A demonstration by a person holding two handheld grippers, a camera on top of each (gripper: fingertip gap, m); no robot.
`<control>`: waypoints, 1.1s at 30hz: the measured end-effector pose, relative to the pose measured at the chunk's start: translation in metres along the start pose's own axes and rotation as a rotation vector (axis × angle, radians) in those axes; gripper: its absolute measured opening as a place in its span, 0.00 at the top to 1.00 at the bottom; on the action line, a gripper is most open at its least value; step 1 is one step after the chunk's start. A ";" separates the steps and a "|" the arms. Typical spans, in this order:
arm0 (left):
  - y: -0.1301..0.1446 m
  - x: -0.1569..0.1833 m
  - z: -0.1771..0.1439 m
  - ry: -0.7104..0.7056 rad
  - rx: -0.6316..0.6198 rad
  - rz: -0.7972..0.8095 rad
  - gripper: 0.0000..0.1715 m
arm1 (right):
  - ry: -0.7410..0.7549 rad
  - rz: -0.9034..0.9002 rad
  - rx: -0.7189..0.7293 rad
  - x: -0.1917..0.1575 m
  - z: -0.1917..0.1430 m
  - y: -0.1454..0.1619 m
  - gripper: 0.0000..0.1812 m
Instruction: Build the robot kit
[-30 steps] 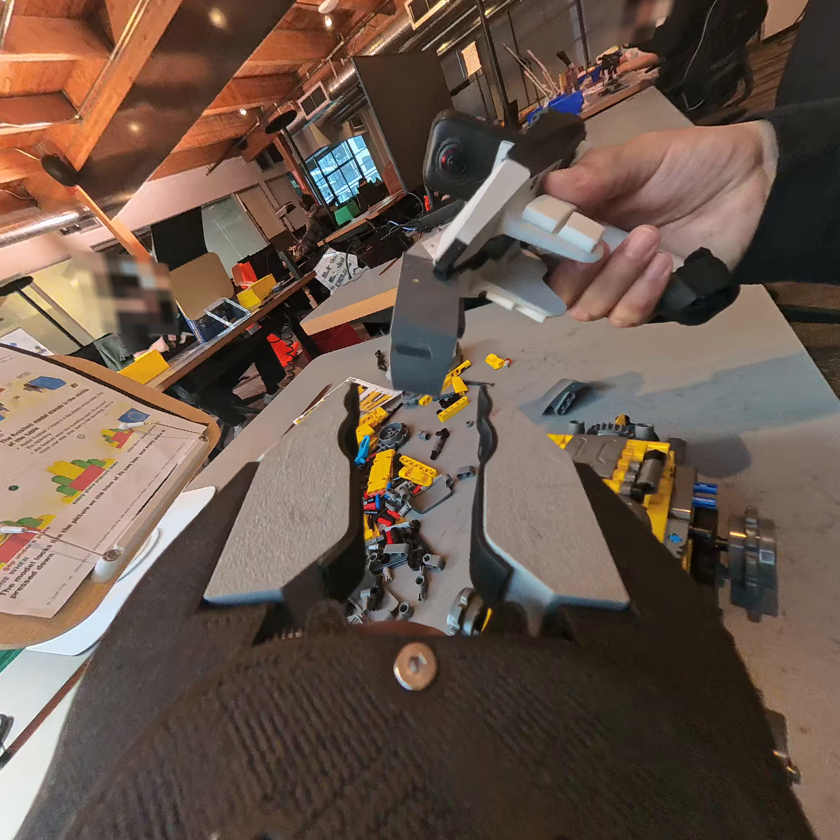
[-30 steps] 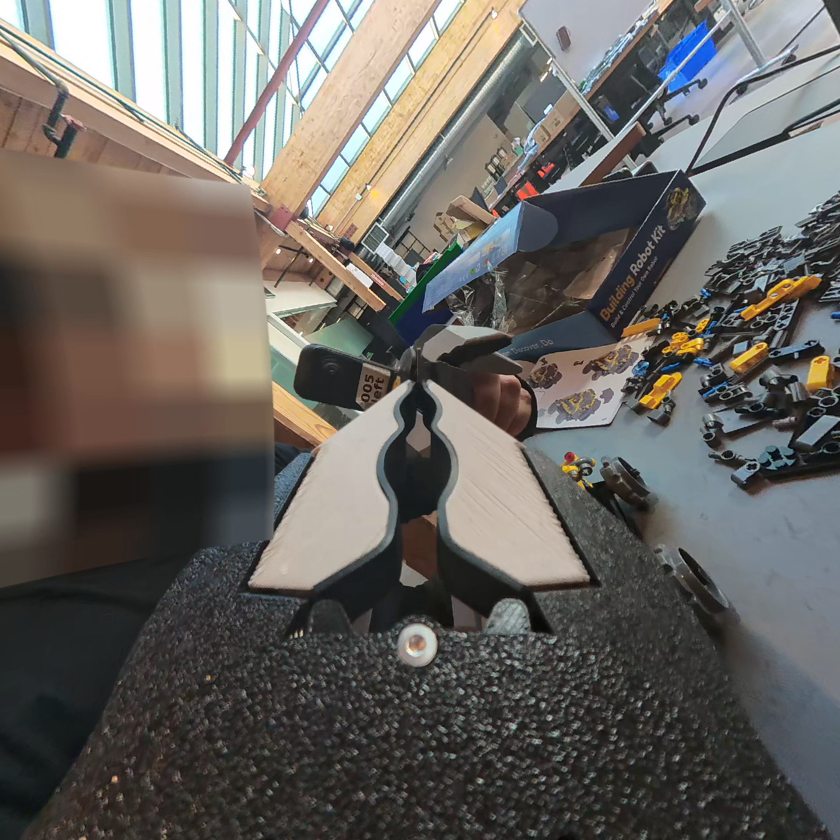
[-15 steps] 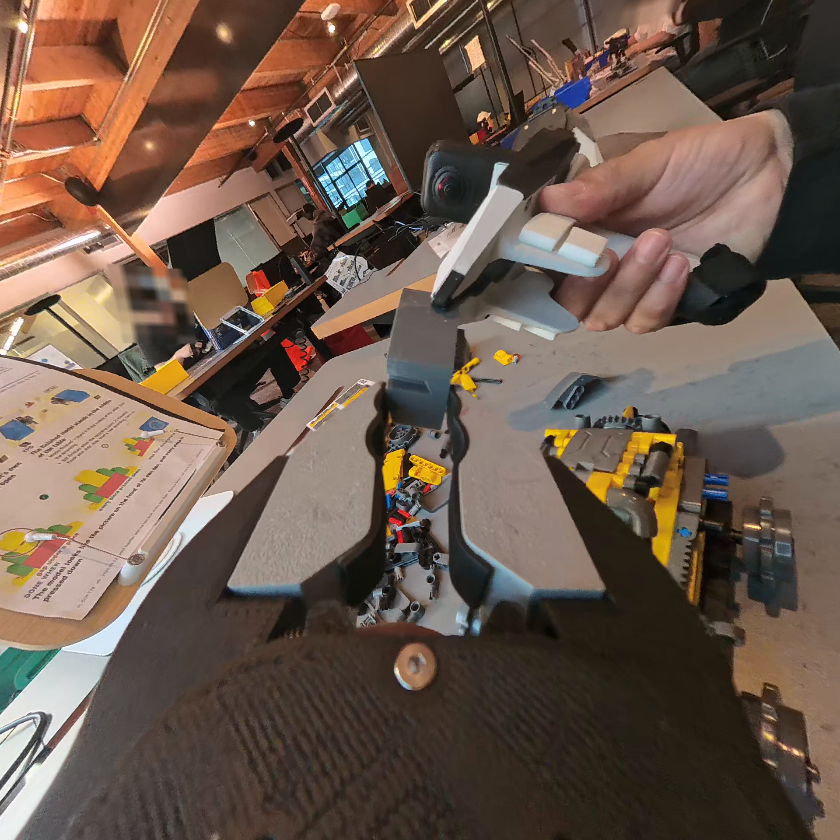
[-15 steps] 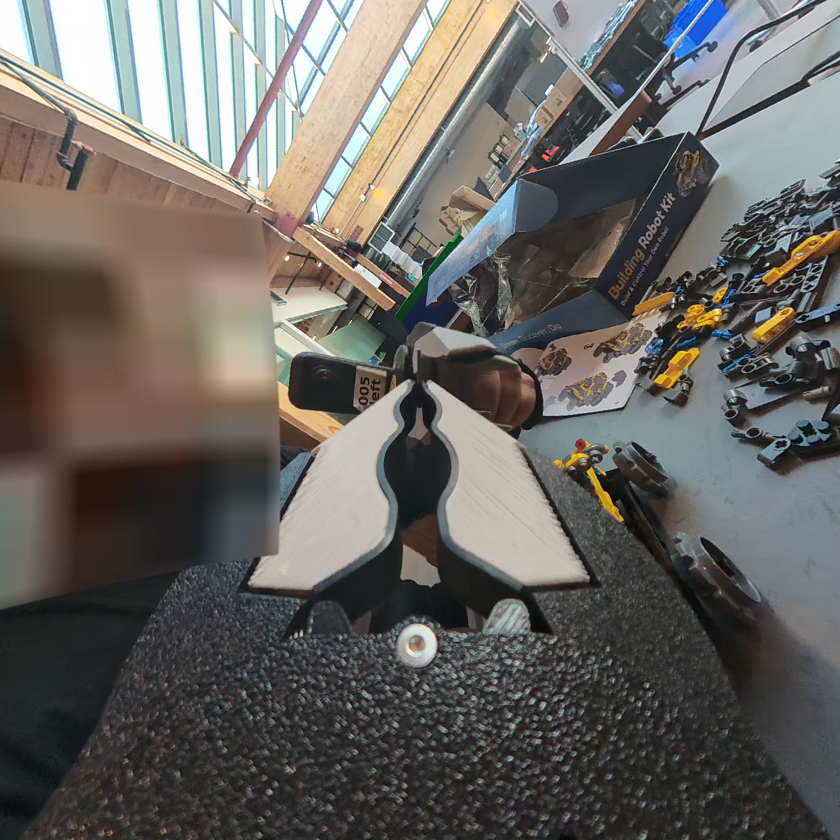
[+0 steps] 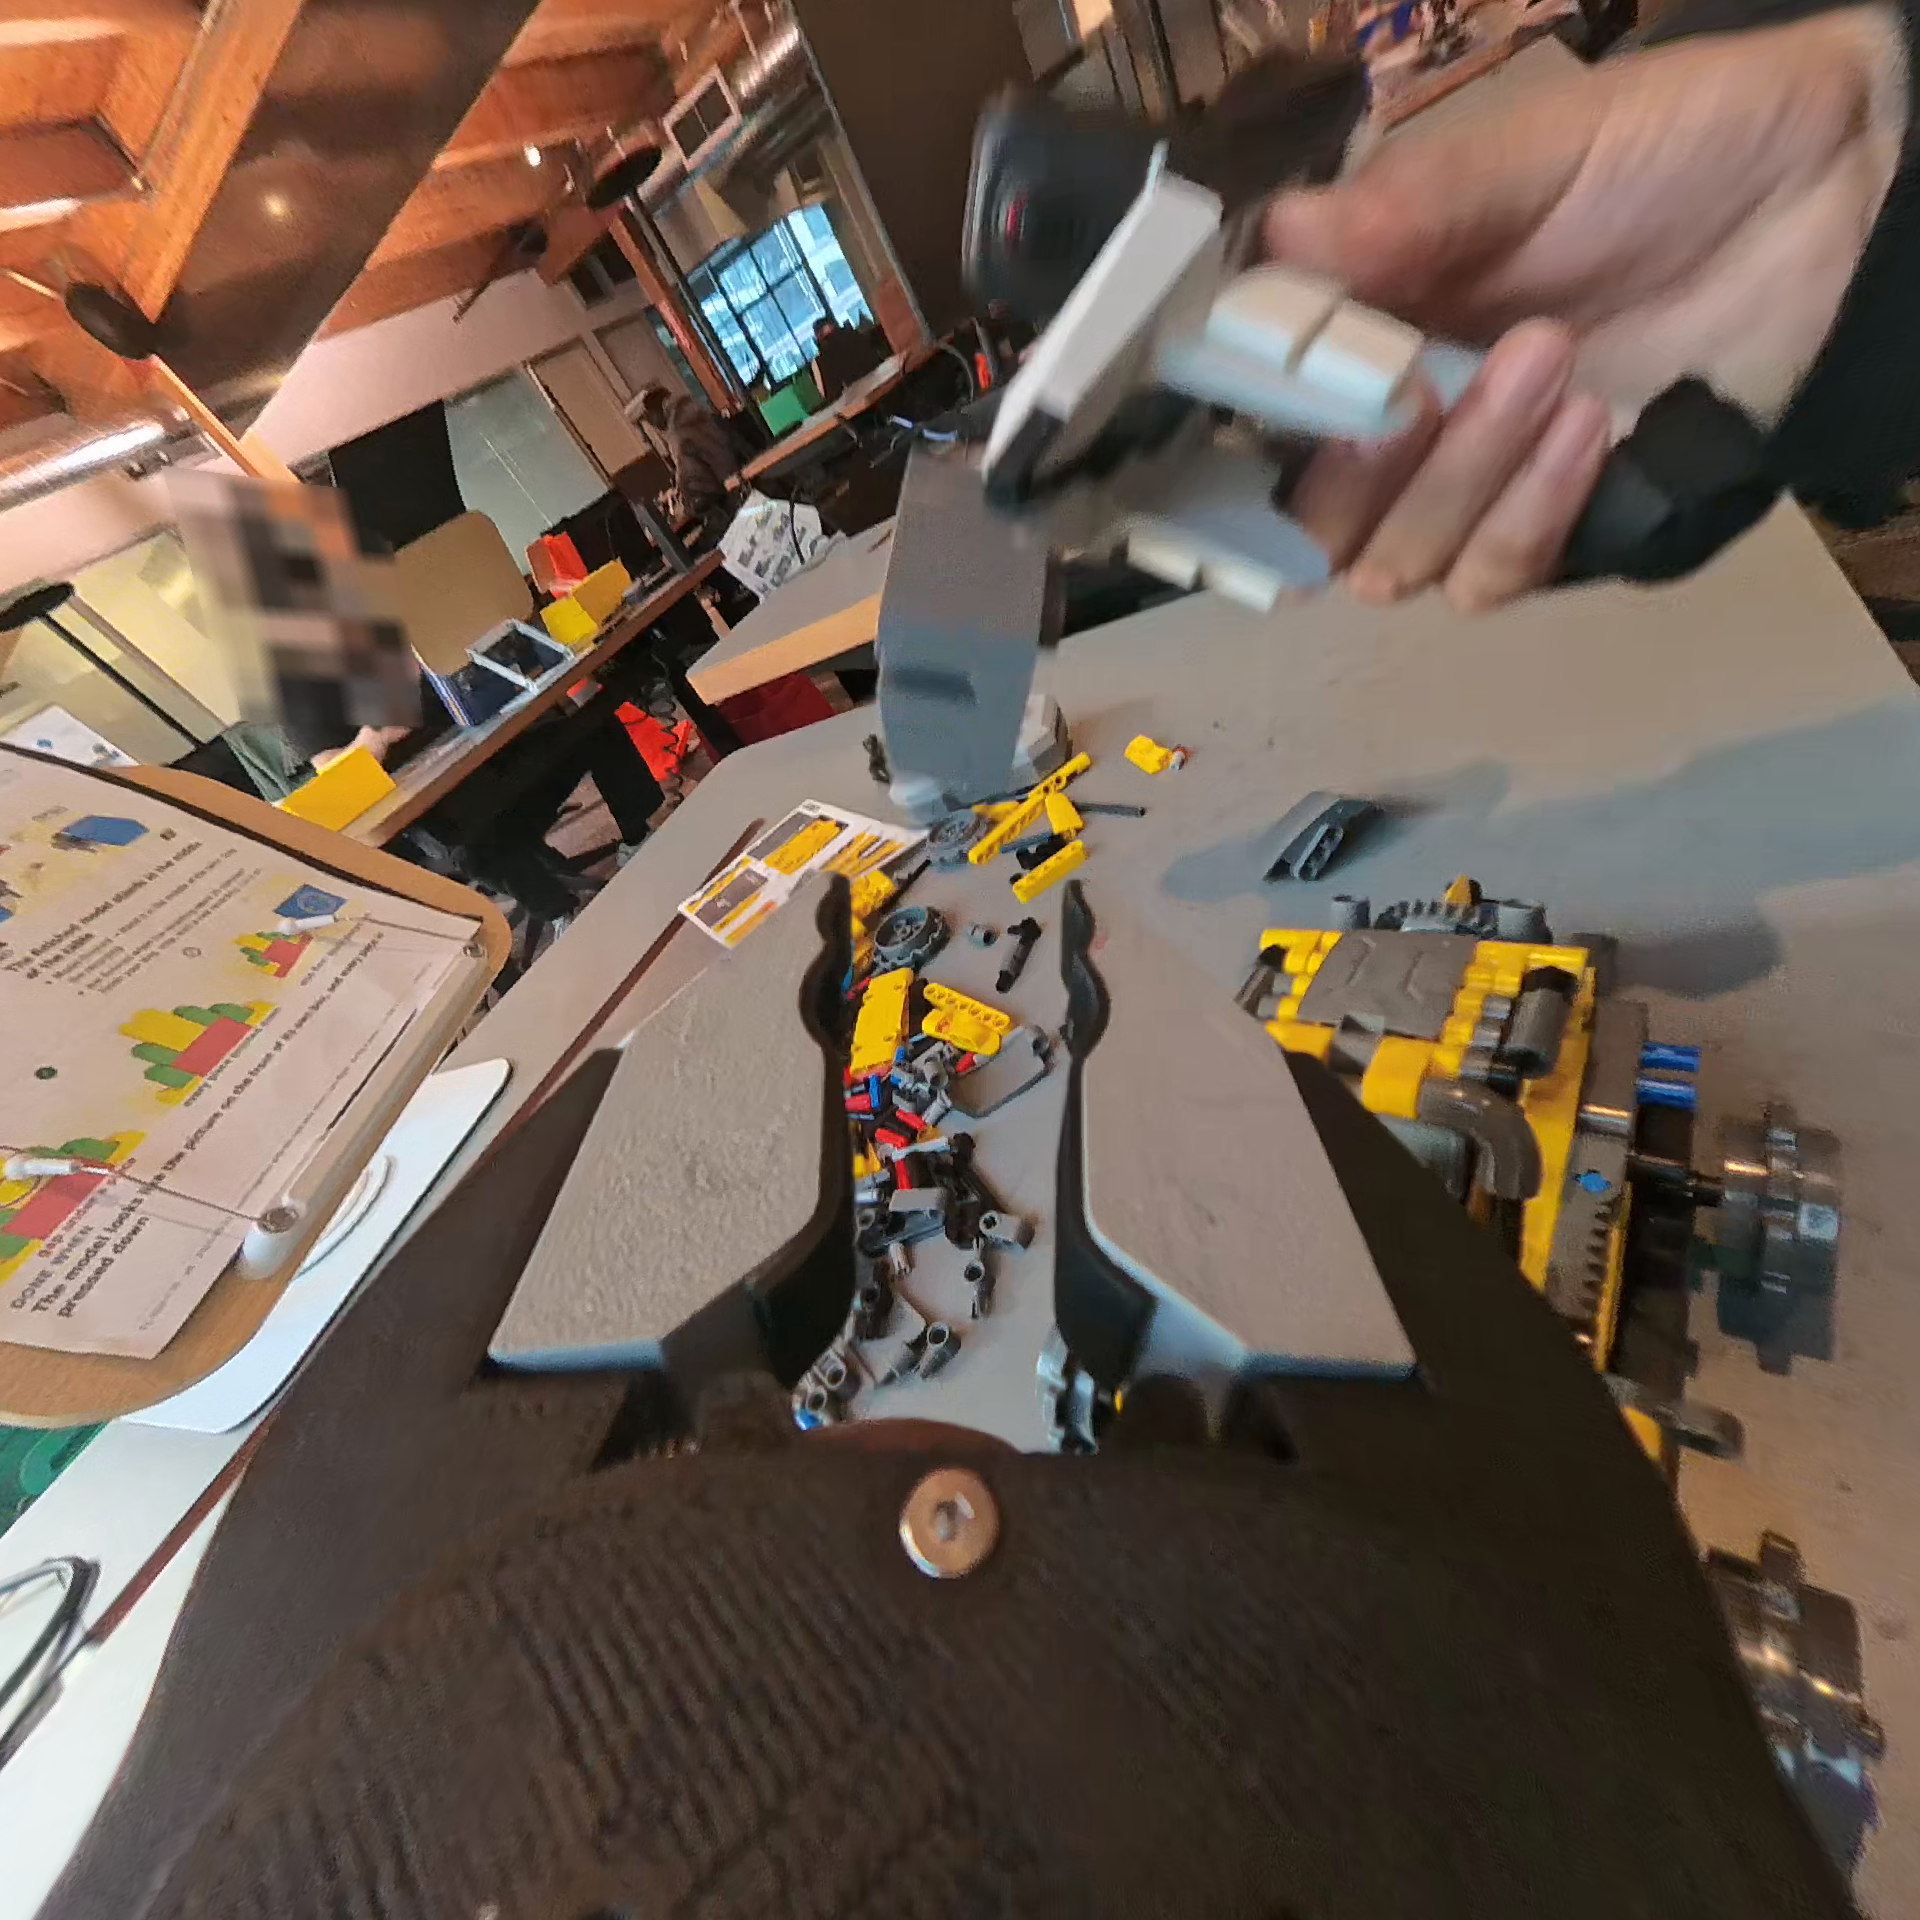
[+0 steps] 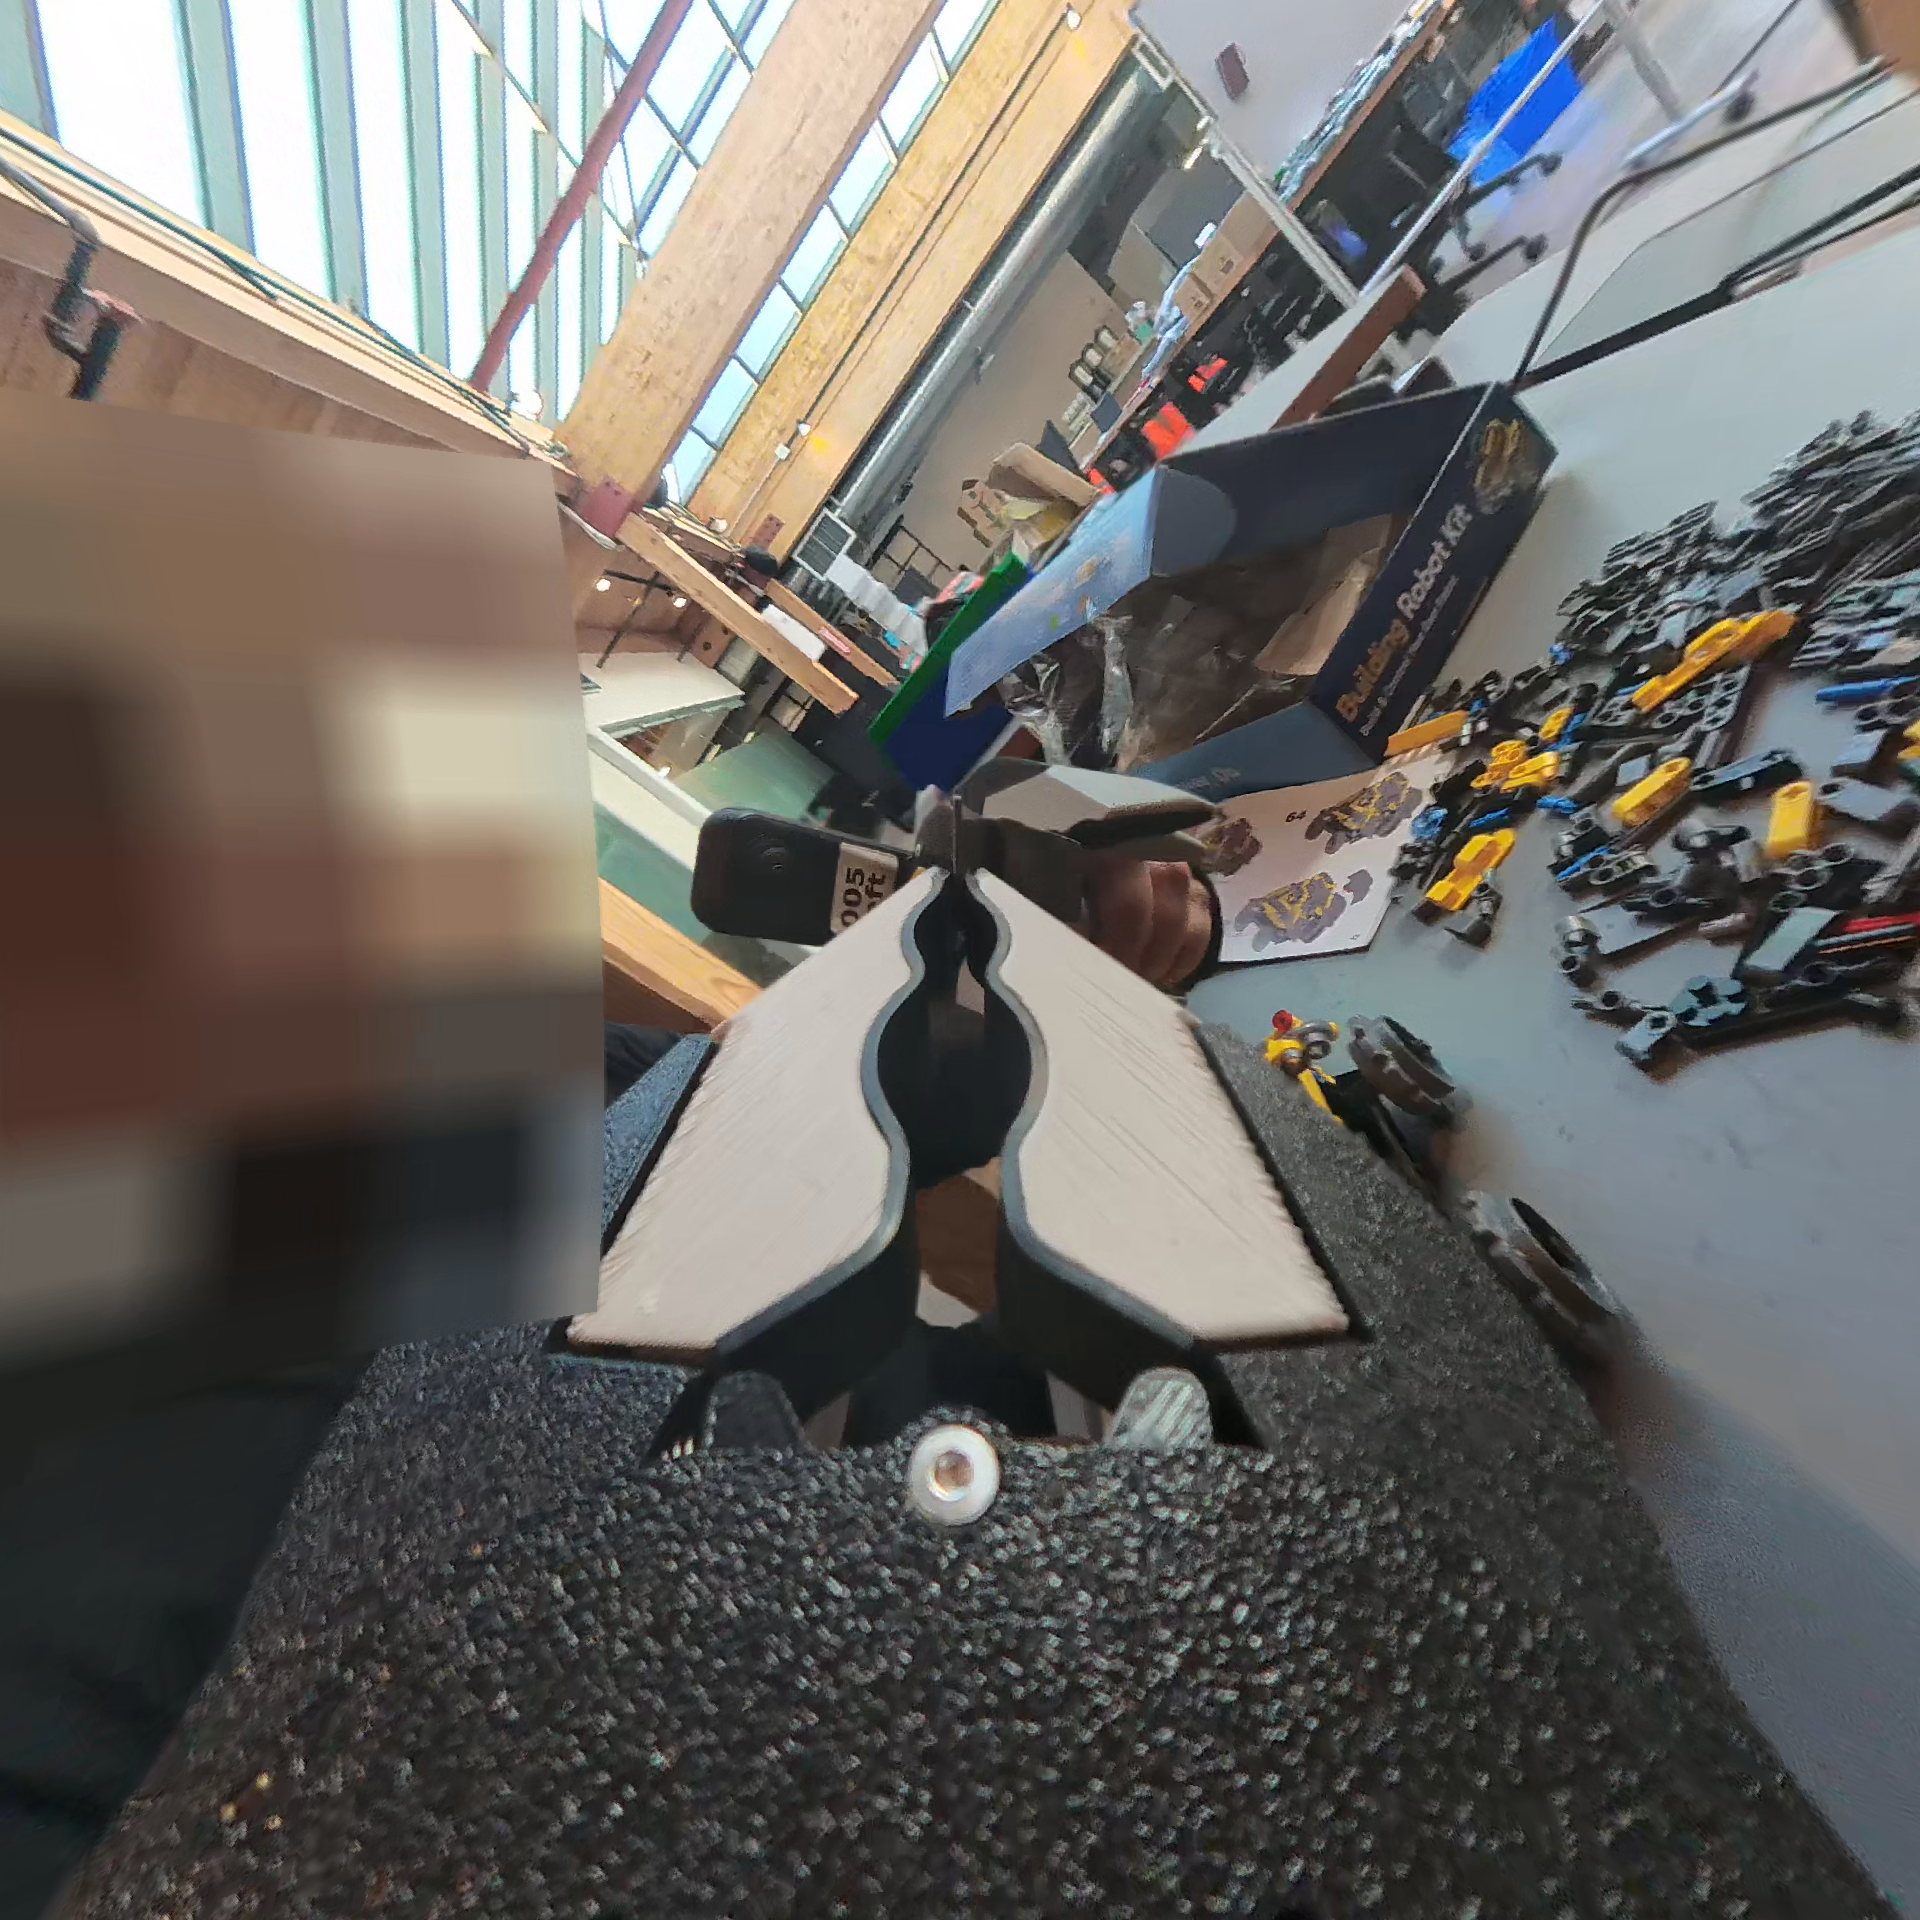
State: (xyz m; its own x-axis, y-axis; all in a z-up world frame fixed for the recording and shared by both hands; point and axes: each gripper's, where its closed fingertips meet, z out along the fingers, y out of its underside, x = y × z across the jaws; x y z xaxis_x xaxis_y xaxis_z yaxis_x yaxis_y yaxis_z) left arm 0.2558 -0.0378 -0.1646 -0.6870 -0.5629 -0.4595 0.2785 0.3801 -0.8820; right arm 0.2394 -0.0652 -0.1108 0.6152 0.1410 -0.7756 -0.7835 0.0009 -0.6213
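Note:
My left gripper (image 5: 951, 914) is open and empty, held low over a pile of small black, grey, red and yellow building pieces (image 5: 935, 1101) on the grey table (image 5: 1558, 707). A half-built yellow and grey model (image 5: 1455, 1049) lies just right of it. My right gripper (image 6: 954, 883) is shut, and I see nothing between its tips. In the left wrist view a hand (image 5: 1621, 239) holds the blurred right gripper (image 5: 961, 644) above the far end of the pile, fingers pointing down. In the right wrist view the left gripper (image 6: 1081, 805) sits just beyond my right fingertips.
A board with a printed sheet (image 5: 208, 1039) stands at the left. A booklet (image 5: 790, 862) and a grey panel piece (image 5: 1320, 831) lie beyond the pile. An open blue box (image 6: 1382, 582), an instruction sheet (image 6: 1309, 883), spread black and yellow pieces (image 6: 1714, 790) and loose wheels (image 6: 1403, 1060) show in the right wrist view.
The left jaws narrowed half a second ago and have opened again. The right gripper, then right at the left fingertips, has drawn away and is blurred with motion. It stays shut.

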 end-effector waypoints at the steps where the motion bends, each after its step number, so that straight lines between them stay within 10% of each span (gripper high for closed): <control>1: 0.002 -0.001 0.001 0.002 -0.010 -0.012 0.77 | 0.039 -0.028 0.000 -0.002 -0.010 -0.006 1.00; 18: 0.023 -0.010 0.005 -0.012 -0.091 -0.064 0.80 | 0.464 0.409 -0.482 0.103 -0.200 0.054 1.00; 27: 0.037 -0.010 0.009 0.001 -0.134 -0.069 0.80 | 0.609 0.426 -0.800 0.154 -0.217 0.072 0.94; 33: 0.036 -0.011 0.008 0.002 -0.129 -0.073 0.81 | 0.723 0.159 -0.721 0.162 -0.201 0.046 0.88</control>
State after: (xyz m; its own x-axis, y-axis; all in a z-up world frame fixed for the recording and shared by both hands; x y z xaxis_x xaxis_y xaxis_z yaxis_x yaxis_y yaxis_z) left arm 0.2783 -0.0239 -0.1918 -0.7037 -0.5913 -0.3939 0.1387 0.4294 -0.8924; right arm 0.3206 -0.2413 -0.2871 0.6011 -0.5415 -0.5878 -0.7687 -0.5928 -0.2401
